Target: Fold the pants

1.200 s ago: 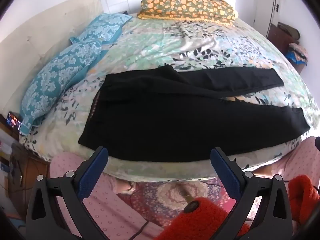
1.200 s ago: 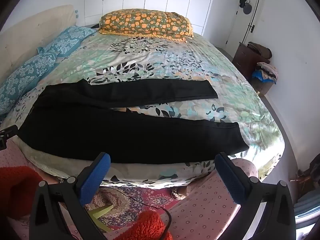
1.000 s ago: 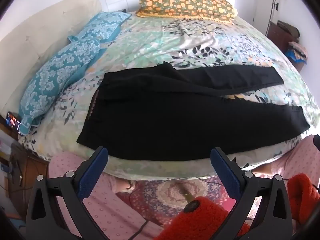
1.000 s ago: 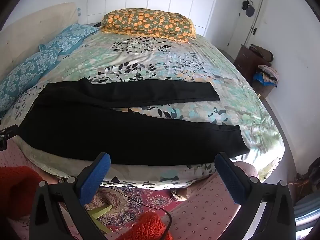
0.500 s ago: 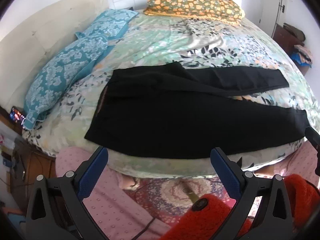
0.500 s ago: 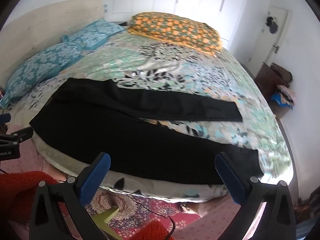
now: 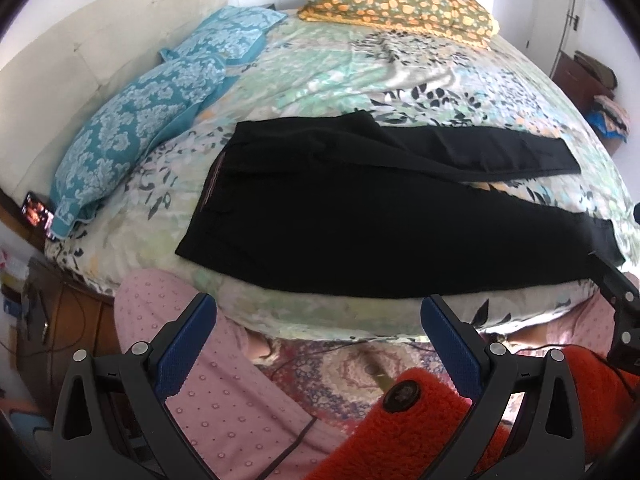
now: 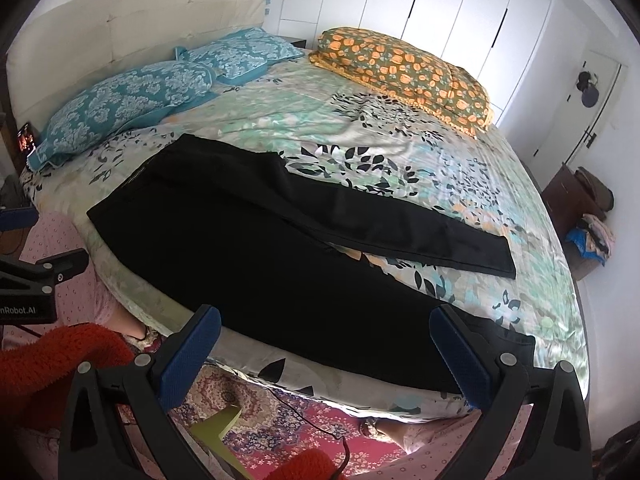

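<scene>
At your twelve o'clock an orange-flowered pillow [image 8: 404, 70] lies on the floral bedspread [image 8: 400, 152]. Two blue patterned pillows [image 8: 132, 104] sit at ten o'clock against the cream headboard [image 8: 132, 24]. White wardrobe doors [image 8: 432, 4] stand behind; a patterned rug [image 8: 288, 432] lies at six o'clock.

The left gripper [image 8: 38, 276] body, at the right wrist view's edge, bears the cut-off lettering "nRobot.AI".

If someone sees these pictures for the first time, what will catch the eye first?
First, the black pants, spread flat with the legs apart along the near edge of the bed's floral cover. Next, the orange-patterned pillow at the far side and the blue pillows by the headboard. Both open grippers, left and right, hover short of the pants.
</scene>
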Tool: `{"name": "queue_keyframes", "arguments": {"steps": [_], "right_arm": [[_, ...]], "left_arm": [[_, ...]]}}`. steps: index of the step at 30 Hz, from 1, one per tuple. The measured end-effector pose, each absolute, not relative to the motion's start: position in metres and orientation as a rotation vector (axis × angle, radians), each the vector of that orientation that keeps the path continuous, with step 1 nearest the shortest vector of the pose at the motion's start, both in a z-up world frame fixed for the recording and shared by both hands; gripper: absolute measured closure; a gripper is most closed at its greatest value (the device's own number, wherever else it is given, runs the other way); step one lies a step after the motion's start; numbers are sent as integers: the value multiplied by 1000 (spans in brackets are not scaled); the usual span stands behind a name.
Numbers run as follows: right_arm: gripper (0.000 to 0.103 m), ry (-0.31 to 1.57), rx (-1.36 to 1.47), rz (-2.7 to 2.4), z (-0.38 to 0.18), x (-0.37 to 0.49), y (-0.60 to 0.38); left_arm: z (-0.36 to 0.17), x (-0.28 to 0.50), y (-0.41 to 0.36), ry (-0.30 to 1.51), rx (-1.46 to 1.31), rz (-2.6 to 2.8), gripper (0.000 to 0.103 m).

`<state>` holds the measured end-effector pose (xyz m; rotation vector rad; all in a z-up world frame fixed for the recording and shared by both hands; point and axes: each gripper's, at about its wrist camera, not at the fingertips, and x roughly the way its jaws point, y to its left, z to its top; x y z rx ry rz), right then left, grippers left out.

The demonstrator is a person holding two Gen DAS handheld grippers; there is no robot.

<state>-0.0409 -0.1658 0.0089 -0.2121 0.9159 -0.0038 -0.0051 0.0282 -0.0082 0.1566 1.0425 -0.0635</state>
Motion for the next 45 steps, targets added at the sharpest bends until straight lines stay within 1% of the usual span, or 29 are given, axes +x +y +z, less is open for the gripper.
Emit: {"name": "queue_keyframes", "arguments": {"steps": [15, 45], "right_arm": [[0, 925, -210, -43, 7, -55, -181], [0, 927, -161, -183, 8, -90, -215]], "left_arm": [[-13, -11, -1, 1051, 221, -172, 1], [-9, -24, -28, 1021, 313, -296, 1]]}}
